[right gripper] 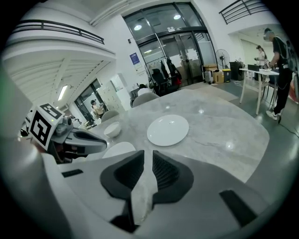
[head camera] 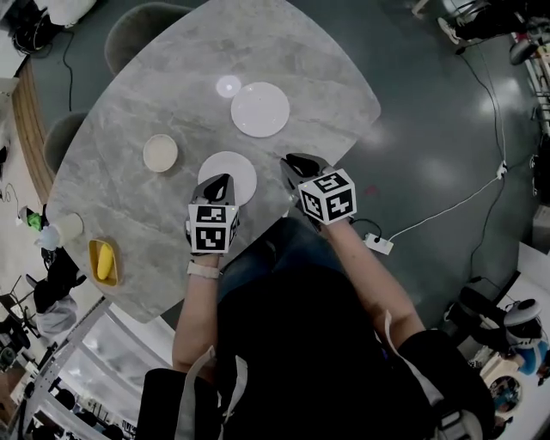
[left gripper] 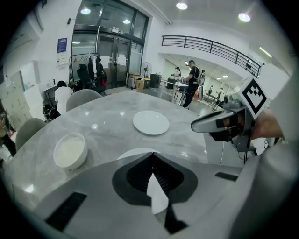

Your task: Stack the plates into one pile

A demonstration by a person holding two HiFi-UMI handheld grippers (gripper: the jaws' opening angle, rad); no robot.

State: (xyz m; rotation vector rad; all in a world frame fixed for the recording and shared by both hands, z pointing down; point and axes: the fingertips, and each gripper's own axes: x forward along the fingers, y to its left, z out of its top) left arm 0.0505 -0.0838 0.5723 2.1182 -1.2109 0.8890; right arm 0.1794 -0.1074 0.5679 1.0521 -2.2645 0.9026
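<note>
- Two plates are lying apart on the table (head camera: 326, 77): far plate (head camera: 259, 109) whole, near plate (head camera: 234, 166) partly hidden behind the left gripper (head camera: 216, 182).
- Its jaws are touching at their tips, empty.
- Jaws of the right gripper (head camera: 296, 163) are standing narrowly apart, empty.

We are in a big open workplace hall: glass doors (left gripper: 108, 53), a railed balcony (left gripper: 210, 46), ceiling lights (left gripper: 181, 5), office chairs (left gripper: 85, 73) and people (left gripper: 192, 77) at a high desk (right gripper: 254, 71) beyond our marble table (left gripper: 107, 116).

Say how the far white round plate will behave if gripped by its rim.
The far white round plate looks glossy, so probably stiff, slippery and breakable. Lying flat on the polished grey marble table, it may slide when pushed.
</note>
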